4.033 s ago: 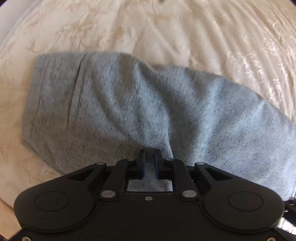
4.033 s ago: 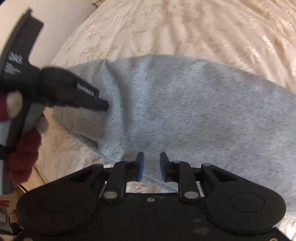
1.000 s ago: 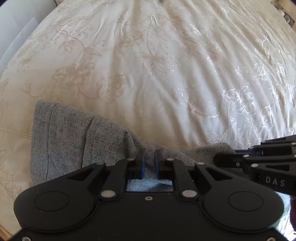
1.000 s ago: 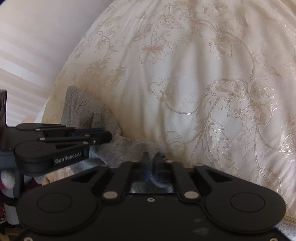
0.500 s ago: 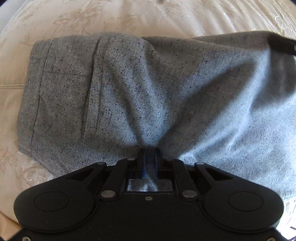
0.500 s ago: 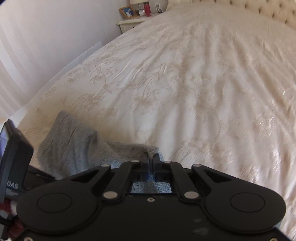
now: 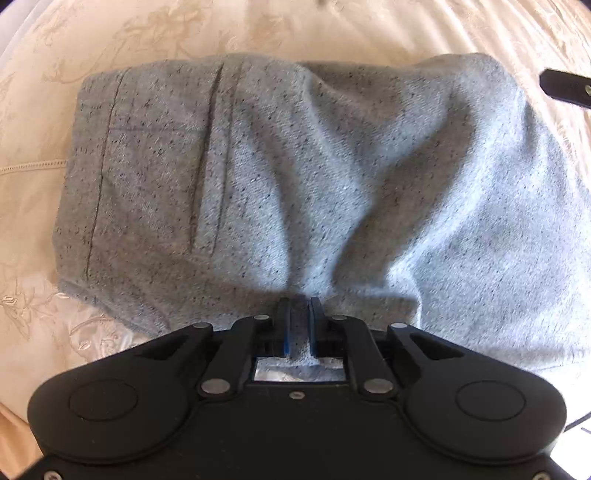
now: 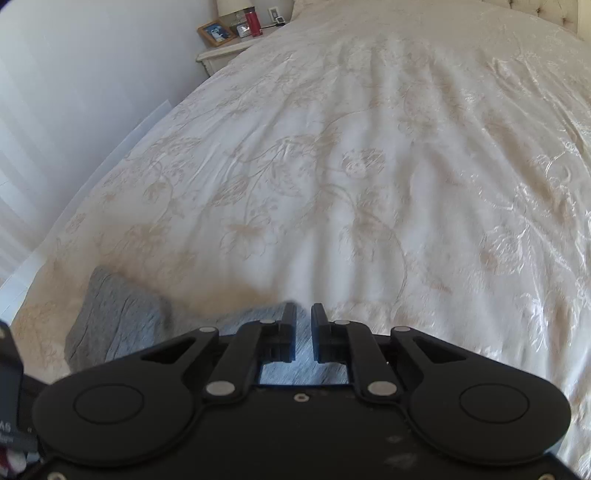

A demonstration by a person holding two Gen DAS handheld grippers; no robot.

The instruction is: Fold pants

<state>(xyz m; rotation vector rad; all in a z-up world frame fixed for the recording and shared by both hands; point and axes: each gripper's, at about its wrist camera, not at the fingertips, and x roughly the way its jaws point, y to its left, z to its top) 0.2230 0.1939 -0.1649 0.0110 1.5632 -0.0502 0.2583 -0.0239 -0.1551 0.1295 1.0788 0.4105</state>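
Between the fingers of our left gripper we see a pinch of the grey pants. The two blue pads press on the cloth from both sides, so this gripper is closed on the pants. The cloth rises into the narrow gap and makes creases that spread out from the fingertips. Beyond the fingers the pants lie folded on the bedspread, which is cream with a flower pattern. To the left of the fingers we see a long seam and a pocket edge on the cloth. Far to the right and above, a black part of the other gripper comes into the edge of the view, just beside the corner of the pants.

Our right gripper has a small gap between its fingers, and its jaws have just been opening. Grey cloth shows in this gap and under the fingers, but the picture is blurred here. We cannot tell if the pads touch the cloth. To the left of the fingers one more part of the pants lies on the bedspread. Ahead of the fingers the bedspread goes on bare. Far ahead and to the left a bedside table stands by the wall, with a picture frame and a red cup on it.
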